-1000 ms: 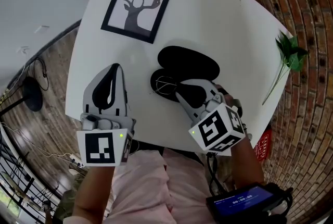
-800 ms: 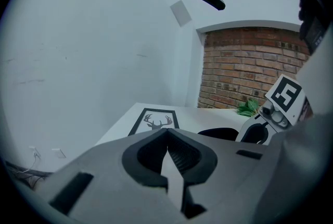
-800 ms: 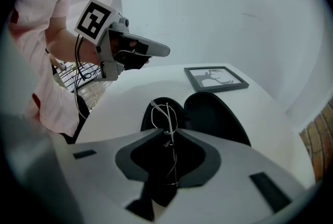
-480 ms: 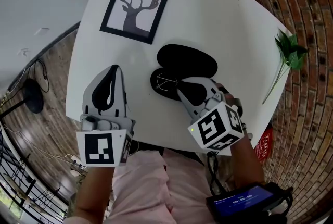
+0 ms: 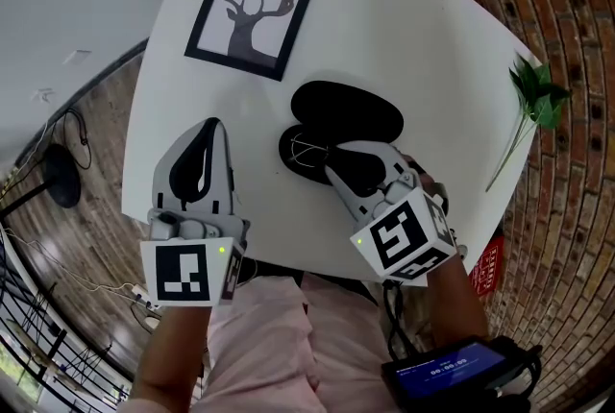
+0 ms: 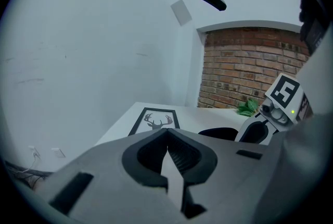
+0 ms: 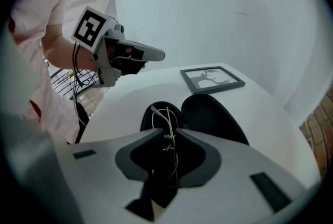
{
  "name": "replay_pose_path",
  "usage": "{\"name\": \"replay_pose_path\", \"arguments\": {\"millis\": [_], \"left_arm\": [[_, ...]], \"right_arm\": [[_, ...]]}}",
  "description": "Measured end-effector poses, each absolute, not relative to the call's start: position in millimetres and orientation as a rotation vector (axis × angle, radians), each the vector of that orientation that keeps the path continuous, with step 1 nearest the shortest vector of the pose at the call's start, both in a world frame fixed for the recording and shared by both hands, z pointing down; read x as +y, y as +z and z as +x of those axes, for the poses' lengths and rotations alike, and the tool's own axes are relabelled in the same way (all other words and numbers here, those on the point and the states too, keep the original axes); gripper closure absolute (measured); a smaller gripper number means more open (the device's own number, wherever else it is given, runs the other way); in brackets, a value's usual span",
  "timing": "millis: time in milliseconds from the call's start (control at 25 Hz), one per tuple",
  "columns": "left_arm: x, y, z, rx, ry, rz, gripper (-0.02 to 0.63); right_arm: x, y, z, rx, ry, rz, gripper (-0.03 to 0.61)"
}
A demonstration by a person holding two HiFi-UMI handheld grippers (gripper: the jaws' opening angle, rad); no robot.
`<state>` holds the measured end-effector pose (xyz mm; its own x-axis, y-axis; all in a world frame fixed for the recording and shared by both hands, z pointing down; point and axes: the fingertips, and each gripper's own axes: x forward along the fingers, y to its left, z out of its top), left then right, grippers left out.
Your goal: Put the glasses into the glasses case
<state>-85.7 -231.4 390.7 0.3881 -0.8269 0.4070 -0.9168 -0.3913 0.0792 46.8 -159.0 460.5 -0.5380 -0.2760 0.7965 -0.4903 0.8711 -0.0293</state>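
A black glasses case [image 5: 348, 111] lies open on the white table [image 5: 432, 46], lid flat at the back [image 7: 214, 116]. Thin wire-framed glasses [image 5: 307, 152] rest in its front half [image 7: 165, 113]. My right gripper [image 5: 332, 166] points steeply down over that half. Its jaws [image 7: 167, 133] are opening, the wire frame stands in the narrow gap between the tips, and the pads do not press it. My left gripper [image 5: 213, 126] hovers to the left of the case, apart from it. It is shut with nothing in it [image 6: 166, 132].
A framed deer picture [image 5: 255, 8] lies at the table's far left. A green plant sprig [image 5: 533, 99] lies at the right edge near the brick wall. The table's front edge runs just below both grippers. A person's lap is under them.
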Motion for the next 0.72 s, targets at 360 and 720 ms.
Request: {"name": "replay_pose_path", "arguments": {"millis": [360, 720], "left_arm": [[-231, 387, -81, -1.51, 0.429, 2.381, 0.611], [-225, 383, -70, -1.491, 0.455, 2.411, 0.611]], "right_arm": [[-161, 446, 63, -2.176, 0.279, 0.655, 0.453], [-143, 464, 64, -2.131, 0.173, 0.697, 0.383]]}}
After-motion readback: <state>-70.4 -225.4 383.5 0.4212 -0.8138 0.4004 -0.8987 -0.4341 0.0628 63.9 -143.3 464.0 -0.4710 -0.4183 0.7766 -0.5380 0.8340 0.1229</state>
